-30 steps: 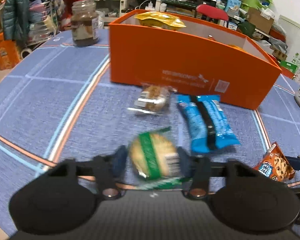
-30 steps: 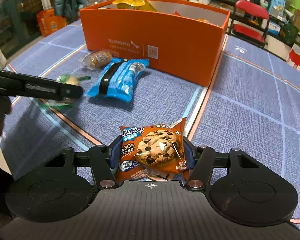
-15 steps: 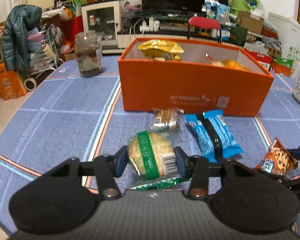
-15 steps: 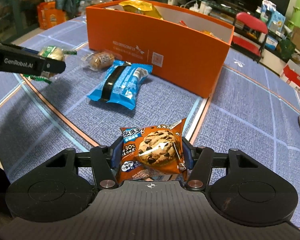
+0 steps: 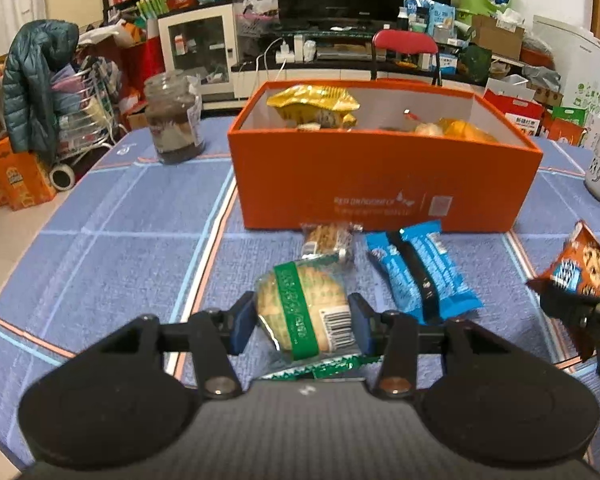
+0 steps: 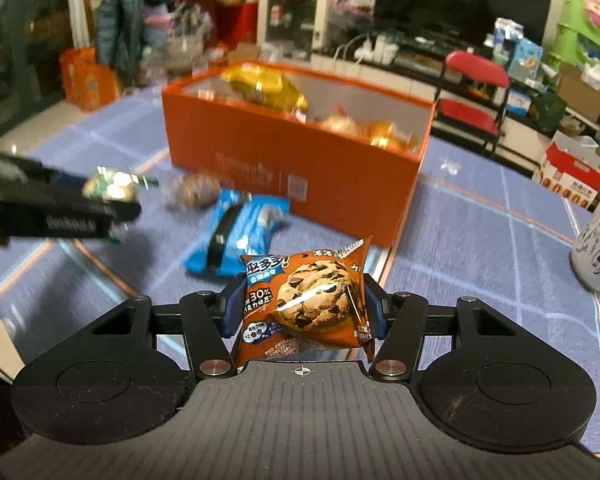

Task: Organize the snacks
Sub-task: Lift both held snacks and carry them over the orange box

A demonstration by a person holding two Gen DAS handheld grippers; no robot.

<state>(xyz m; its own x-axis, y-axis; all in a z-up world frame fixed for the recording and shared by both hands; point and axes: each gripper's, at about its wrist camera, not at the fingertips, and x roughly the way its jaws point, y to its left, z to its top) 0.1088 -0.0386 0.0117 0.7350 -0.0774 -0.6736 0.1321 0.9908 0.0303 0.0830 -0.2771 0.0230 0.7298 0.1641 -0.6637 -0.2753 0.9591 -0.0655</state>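
The left gripper [image 5: 302,318] was clamped on a round biscuit in a clear wrapper with a green band [image 5: 305,310], held clear of the blue-clothed bench [image 5: 112,248]. The right gripper [image 6: 302,306] pinched an orange-brown chocolate-chip cookie packet [image 6: 305,304] by its side edges. Both packs looked light, crinkly and slippery, their contents brittle, so a gentle hold across the middle seemed wise. The green band ran away from the camera; the packet stood face-up, its top seam pointing towards the open orange cardboard box [image 5: 384,188] ahead, where other snacks lay.
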